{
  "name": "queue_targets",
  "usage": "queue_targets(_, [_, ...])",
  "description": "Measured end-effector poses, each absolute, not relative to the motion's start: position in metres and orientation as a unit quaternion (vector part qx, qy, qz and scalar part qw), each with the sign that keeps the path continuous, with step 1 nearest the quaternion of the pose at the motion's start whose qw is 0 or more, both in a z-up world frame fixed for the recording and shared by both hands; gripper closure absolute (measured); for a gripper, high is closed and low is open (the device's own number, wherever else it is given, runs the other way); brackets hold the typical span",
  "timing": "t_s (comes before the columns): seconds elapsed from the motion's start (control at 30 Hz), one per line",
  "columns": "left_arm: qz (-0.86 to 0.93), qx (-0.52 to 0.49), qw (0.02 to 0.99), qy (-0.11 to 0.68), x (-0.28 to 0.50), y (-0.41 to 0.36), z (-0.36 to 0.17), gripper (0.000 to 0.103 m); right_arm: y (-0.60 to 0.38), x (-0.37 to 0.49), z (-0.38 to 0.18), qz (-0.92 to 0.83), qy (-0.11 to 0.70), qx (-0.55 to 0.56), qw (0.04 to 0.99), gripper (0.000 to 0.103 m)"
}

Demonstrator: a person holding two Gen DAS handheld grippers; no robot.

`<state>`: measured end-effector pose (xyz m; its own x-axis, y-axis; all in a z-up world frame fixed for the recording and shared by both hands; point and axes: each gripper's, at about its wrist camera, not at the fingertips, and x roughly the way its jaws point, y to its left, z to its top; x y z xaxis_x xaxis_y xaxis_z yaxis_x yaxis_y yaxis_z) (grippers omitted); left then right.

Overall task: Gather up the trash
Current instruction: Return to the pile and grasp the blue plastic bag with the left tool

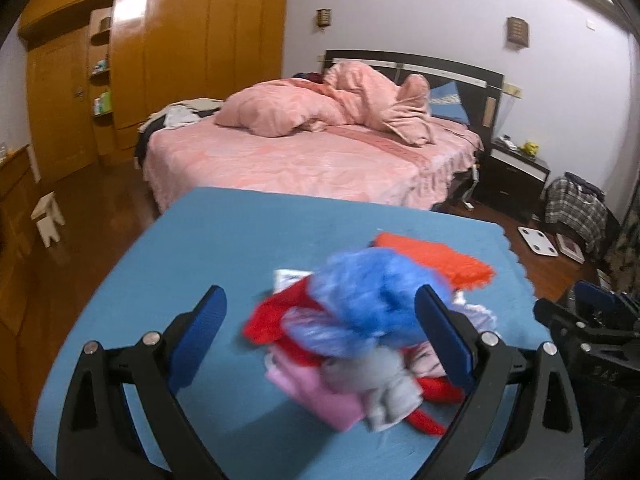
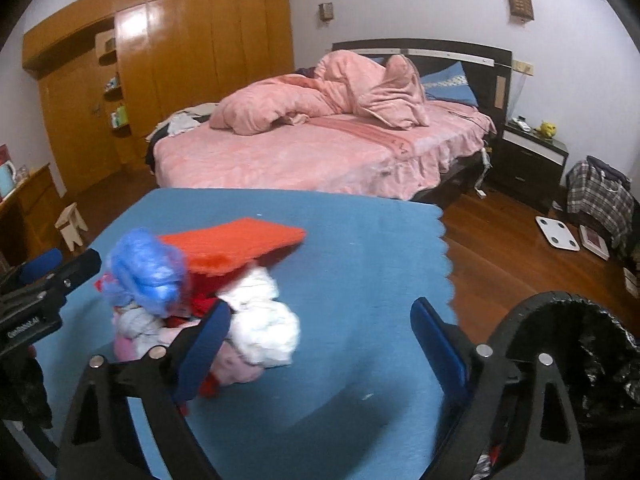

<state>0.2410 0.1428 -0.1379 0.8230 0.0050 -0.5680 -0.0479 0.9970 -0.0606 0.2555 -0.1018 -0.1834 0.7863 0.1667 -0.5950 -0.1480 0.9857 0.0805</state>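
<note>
Left gripper (image 1: pixel 320 320): jaws spread wide, nothing clamped, straddling a heap of trash (image 1: pixel 352 336) on the blue table mat (image 1: pixel 168 288). Blue plastic wad (image 1: pixel 372 292) uppermost between the pads, blurred; whether the right pad touches it cannot be told. Beneath and around: red wrapper (image 1: pixel 276 320), pink packet (image 1: pixel 316 396), grey crumpled scrap (image 1: pixel 384 388). Orange cloth (image 1: pixel 436 258) lying just behind the heap.

Right gripper (image 2: pixel 320 332): likewise wide open and empty-handed, aimed at bare mat to the right of the heap, left finger (image 2: pixel 204 344) crossing in front of a white crumpled wad (image 2: pixel 264 320). Black bag-lined bin (image 2: pixel 580 344) close at the lower right, beside the table's edge.

Judged as the reach-and-grasp step, none of the heap yet lifted. Next, probably: lower the left jaws around the blue wad, close firmly on so soft and loose a thing, lift clear without dragging neighbours, carry across to the bin.

Further off, a bed in pink covers (image 1: pixel 304 152), a wooden wardrobe (image 1: pixel 168 48).
</note>
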Motion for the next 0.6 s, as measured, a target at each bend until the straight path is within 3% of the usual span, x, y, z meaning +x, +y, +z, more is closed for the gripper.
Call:
queue_targets(0.2, [-0.008, -0.027, 0.947, 0.319, 0.267, 0.12, -0.152, 0.012, -0.117, 0.263, -0.189, 0.068, 0.324, 0.018, 0.943, 0.014])
queue_targets(0.33, [-0.044, -0.04, 0.935, 0.35, 0.277, 0.114, -0.168, 0.048, -0.119, 0.266, -0.193, 0.07, 0.326, 0.016, 0.943, 0.014])
queue_targets(0.43, [-0.053, -0.04, 0.935, 0.348, 0.274, 0.11, -0.17, 0.064, -0.118, 0.266, -0.193, 0.073, 0.326, 0.015, 0.942, 0.014])
queue_targets(0.6, [-0.061, -0.056, 0.94, 0.332, 0.263, 0.116, -0.165, 0.079, -0.115, 0.267, -0.189, 0.079, 0.321, 0.015, 0.944, 0.014])
